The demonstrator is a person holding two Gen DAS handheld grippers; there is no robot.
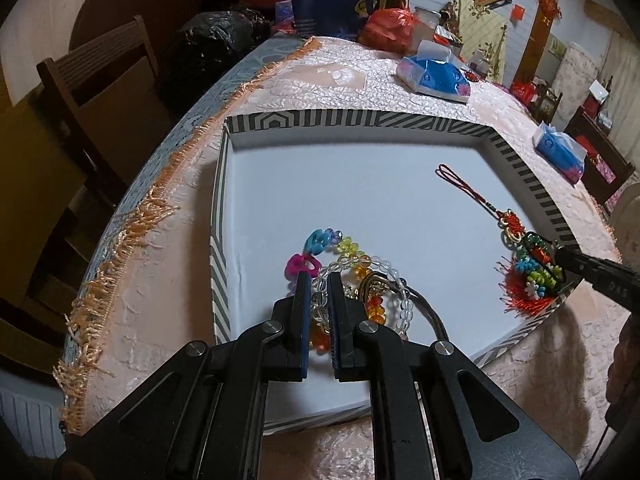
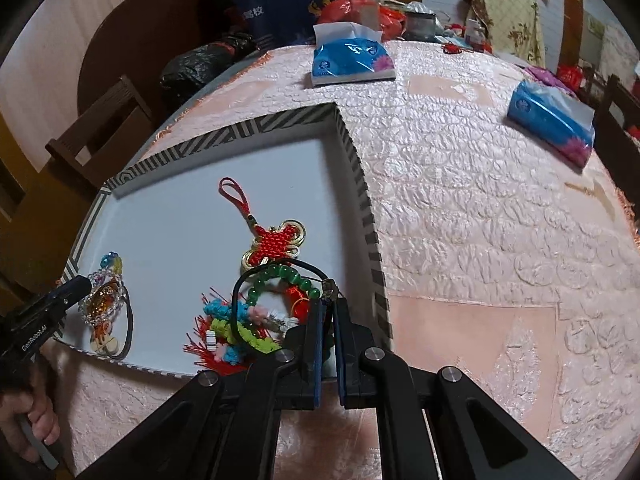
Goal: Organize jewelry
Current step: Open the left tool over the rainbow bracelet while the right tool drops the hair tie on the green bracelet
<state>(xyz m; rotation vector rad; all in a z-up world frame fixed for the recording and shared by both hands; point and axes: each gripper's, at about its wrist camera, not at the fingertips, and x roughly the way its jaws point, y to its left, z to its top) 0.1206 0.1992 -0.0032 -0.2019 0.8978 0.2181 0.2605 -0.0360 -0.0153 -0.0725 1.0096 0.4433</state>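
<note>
Left gripper clamped on clear bead bracelet, right gripper pinching black cord, both over striped tray.

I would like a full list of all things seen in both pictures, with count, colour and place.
tray: one, white with striped rim, on pink tablecloth
bead bracelets: a heap, clear and multicoloured, tray's left side
Chinese knot charm: one, red and gold, tray's right side
green bead bracelet: one, below the knot
tissue packs: two, blue, beyond the tray
chair: one, dark wood, left of table
left gripper: black, jaws shut
right gripper: black, jaws shut
</note>
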